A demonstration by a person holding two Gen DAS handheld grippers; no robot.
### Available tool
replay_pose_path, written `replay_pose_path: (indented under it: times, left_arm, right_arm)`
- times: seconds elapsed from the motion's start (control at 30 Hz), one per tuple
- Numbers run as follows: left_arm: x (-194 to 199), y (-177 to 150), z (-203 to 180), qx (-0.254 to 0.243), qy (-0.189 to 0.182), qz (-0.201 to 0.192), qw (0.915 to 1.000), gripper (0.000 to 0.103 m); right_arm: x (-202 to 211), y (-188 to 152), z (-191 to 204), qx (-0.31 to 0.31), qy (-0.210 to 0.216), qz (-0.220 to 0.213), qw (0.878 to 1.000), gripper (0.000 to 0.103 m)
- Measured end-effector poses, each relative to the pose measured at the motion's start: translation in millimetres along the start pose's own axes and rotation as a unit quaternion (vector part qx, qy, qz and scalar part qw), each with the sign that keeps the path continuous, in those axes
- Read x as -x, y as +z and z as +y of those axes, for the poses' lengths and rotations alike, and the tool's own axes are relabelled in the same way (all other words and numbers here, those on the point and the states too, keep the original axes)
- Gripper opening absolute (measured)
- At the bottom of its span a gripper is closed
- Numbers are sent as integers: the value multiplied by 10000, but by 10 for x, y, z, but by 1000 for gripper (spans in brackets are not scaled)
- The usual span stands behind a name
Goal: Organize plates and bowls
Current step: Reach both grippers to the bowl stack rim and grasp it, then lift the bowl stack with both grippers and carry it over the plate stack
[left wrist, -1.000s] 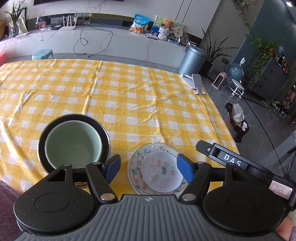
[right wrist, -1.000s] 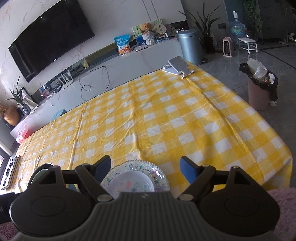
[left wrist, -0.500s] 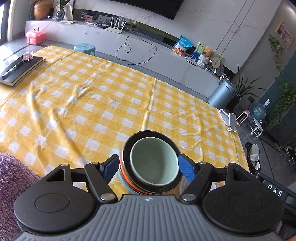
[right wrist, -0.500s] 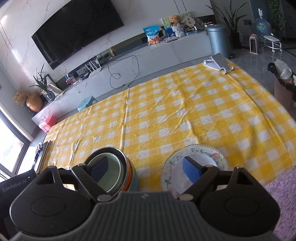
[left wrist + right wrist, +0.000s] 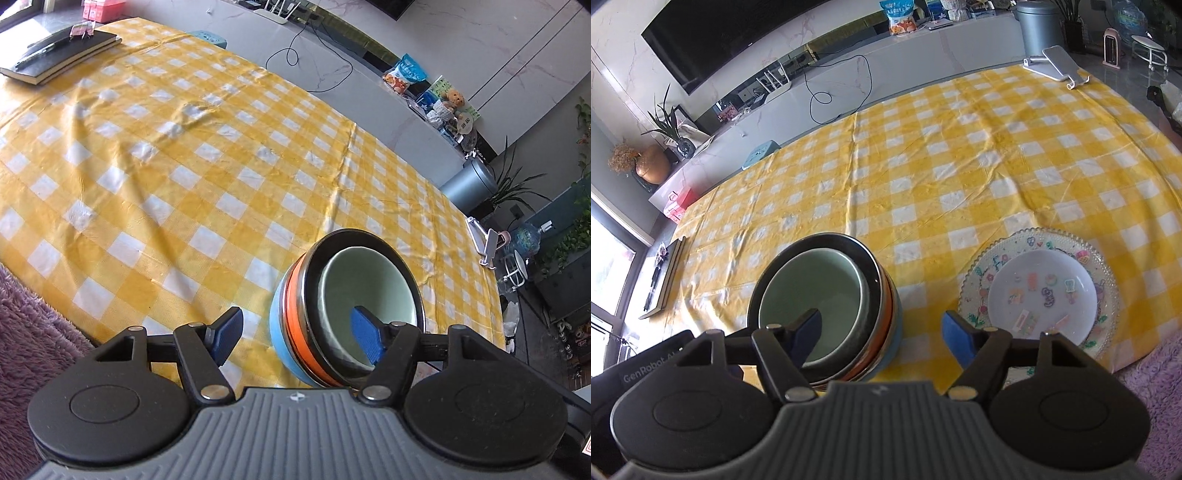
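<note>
A stack of nested bowls stands near the table's front edge: a pale green bowl point(image 5: 364, 280) sits inside a black one, above an orange and a blue one. My left gripper point(image 5: 297, 338) straddles the stack's left wall, one pad inside the green bowl and one outside. Its jaws are closing and the pads are clear of the wall. My right gripper point(image 5: 881, 338) straddles the right wall of the bowl stack point(image 5: 820, 291) the same way, jaws closing with a gap showing. To the right, a small white plate point(image 5: 1043, 291) lies on a patterned glass plate point(image 5: 975, 280).
The yellow checked tablecloth point(image 5: 221, 166) covers the table. Dark notebooks point(image 5: 59, 51) lie at its far left corner and a phone stand point(image 5: 1056, 66) at the far right. Purple fluffy fabric point(image 5: 33, 332) lines the near edge. A grey bin point(image 5: 469, 184) stands beyond the table.
Both grippers swung left from over the plates to the bowl stack, and each now has a finger inside the green bowl. The right jaws have narrowed.
</note>
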State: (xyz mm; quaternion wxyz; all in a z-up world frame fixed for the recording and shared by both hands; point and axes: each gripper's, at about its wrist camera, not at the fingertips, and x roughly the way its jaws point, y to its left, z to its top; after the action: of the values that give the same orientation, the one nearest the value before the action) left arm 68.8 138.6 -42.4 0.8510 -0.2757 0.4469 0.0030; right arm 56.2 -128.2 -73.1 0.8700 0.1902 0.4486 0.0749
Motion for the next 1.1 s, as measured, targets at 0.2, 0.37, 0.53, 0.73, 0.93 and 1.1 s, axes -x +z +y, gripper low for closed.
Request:
replay_pose_path:
  times: [0.2,0.37,0.53,0.73,0.93,1.1]
  left_arm:
    - [-174,36,78,258,-126,118,9995,76]
    - [-300,65,90,349,-88,190,9992,73]
    - [-429,75,80,412,-122,386,9983,67]
    - [-530,85,89,500,-148,518,9973,61]
    - [-600,77,103,570,-167,639,9962,53]
    - [-629,79,89,549,-153,666,9962,51]
  right_arm:
    - [-270,36,-25,-165,96,230,9996,63]
    - [-482,69,-79,-432,321,457,9975,60]
    - [-605,92,-117,-548,487,564,9957,59]
    - [-719,106,-201,-694,622,691,9932,56]
    - [-815,88,-251,-853,736,822,9902,50]
    - [-854,60,-318,-1015,853,849,9875,48]
